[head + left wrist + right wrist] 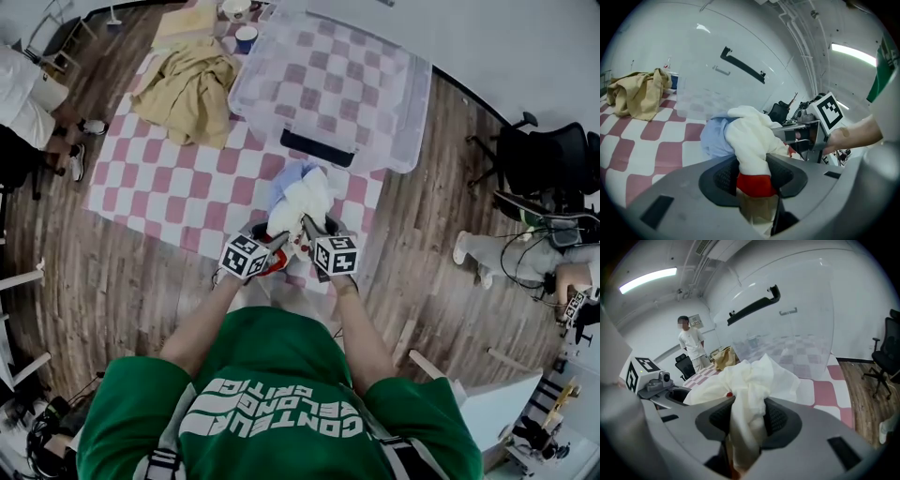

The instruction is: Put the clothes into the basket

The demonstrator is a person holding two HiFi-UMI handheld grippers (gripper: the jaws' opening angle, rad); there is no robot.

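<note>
I hold one bundle of clothes (pixel 300 199) between both grippers, lifted just above the pink-and-white checked mat (pixel 169 187). The bundle is cream cloth with a light blue piece and a red part. My left gripper (pixel 272 247) is shut on its cream and red end (pixel 751 140). At the bundle's other side my right gripper (pixel 315 236) is shut on a cream fold (pixel 754 380). The basket, a clear plastic bin (pixel 412 122) with a black handle, stands on the mat just beyond the bundle. A tan garment (pixel 187 89) lies on the mat at the far left.
A blue cup (pixel 246 37) and a bowl (pixel 234 9) sit behind the tan garment. A black office chair (pixel 544 159) and a seated person's legs (pixel 487 253) are at the right. Another person (pixel 28 103) sits at the left edge; wooden floor surrounds the mat.
</note>
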